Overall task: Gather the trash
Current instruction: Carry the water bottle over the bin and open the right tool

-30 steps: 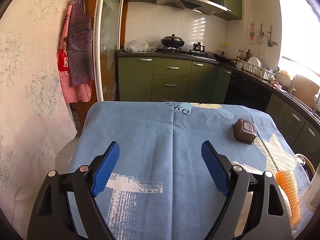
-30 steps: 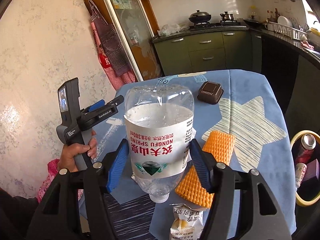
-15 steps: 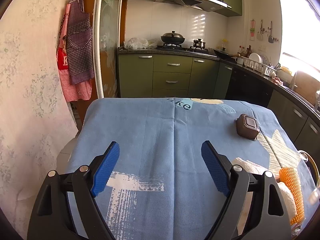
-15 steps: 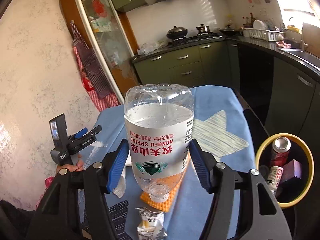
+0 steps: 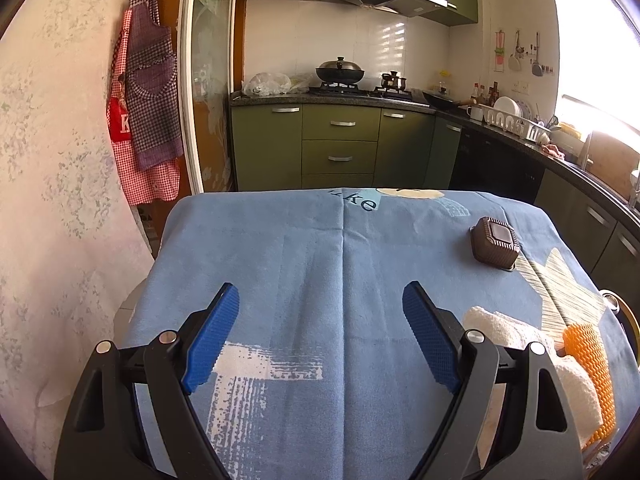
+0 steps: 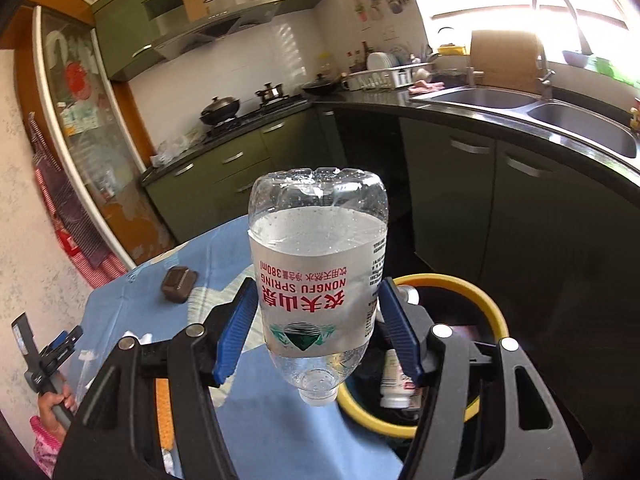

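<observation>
- Water bottle [image 6: 318, 276], clear plastic with a white label printed in red, hangs upside down with its neck pointing down and its base up; liquid shows inside it.
- Right gripper [image 6: 318, 332] clamps the bottle across the label, one blue pad pressed on each side.
- Held this way, the bottle is in the air over the table's edge, right beside the trash bin [image 6: 486, 300], whose yellow rim shows behind and below the right-hand pad.
- Inside the bin lie a small white bottle [image 6: 394, 380] and a metal can top [image 6: 408, 292], partly hidden by the gripper.
- Blue tablecloth [image 5: 320, 264] covers the table; in the right wrist view it runs under and to the left of the bottle.
- Brown plastic tray [image 5: 495, 243] sits upside down on the cloth near the far right corner, well apart from both grippers.
- White towel [image 5: 516, 332] lies at the cloth's right edge, touching an orange mesh sleeve [image 5: 588, 344] just beside it.
- Left gripper [image 5: 320, 336] hovers above the cloth with its blue pads spread wide and nothing between them; in the right wrist view it shows at the lower left, gripped by the person's hand [image 6: 54, 400].
- Green kitchen cabinets [image 5: 340, 148] stand beyond the table, with a lidded wok [image 5: 340, 72] on the stove.
- Aprons [image 5: 148, 96] hang on the wall to the left.
</observation>
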Demonstrator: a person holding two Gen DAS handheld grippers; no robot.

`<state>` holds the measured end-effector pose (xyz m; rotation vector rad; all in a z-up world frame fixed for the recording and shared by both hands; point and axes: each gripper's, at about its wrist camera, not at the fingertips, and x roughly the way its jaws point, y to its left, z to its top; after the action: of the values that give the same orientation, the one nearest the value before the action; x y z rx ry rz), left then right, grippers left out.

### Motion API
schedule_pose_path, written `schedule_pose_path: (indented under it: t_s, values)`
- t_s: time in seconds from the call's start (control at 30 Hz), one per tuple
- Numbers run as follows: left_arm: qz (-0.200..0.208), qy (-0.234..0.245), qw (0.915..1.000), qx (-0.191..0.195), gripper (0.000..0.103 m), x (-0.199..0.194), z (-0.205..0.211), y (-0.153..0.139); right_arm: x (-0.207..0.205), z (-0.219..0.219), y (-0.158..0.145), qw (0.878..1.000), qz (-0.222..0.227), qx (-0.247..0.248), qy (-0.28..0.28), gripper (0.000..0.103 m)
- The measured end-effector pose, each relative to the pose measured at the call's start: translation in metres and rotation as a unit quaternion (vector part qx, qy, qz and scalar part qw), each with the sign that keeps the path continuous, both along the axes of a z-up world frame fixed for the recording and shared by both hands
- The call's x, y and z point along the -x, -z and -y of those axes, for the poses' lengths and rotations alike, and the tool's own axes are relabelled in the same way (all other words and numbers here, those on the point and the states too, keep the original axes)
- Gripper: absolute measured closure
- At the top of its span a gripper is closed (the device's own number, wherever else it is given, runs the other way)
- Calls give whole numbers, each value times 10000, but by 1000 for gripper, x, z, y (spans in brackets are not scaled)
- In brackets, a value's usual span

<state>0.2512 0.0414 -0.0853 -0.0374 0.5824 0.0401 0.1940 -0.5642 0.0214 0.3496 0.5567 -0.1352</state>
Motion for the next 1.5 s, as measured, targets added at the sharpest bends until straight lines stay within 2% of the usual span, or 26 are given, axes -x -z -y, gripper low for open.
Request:
schedule_pose_path:
  t_s: [0.27, 0.43, 0.6, 0.8, 1.0, 1.2, 1.4, 1.5]
  values:
    - [120, 159, 9998, -79, 19, 2, 8, -1, -36, 73, 29, 9948, 66, 149, 1010, 44]
    - [173, 191, 9996, -153, 18, 3, 11, -1, -70, 102, 55, 9891, 0, 330, 1436, 44]
    - [114, 195, 9995, -225, 18, -1, 13, 2, -96, 110, 88, 9856, -196, 399, 1629, 44]
    - [76, 280, 9991, -302, 18, -2, 18, 5, -108, 108, 114, 9839, -443, 427, 1678, 43]
    - [111, 333, 9989, -309, 18, 1, 20, 4, -95, 98, 134, 9841, -891, 262, 1513, 42]
    - [125, 401, 9987, -305, 17, 3, 22, 3, -52, 80, 128, 9864, -912, 131, 1362, 42]
    - [99, 521, 9980, -333, 16, 4, 28, 2, -4, 52, 113, 9923, -720, -136, 998, 42]
    - [-68, 623, 9978, -204, 16, 4, 32, -2, 15, 33, 103, 9948, -626, -64, 800, 40]
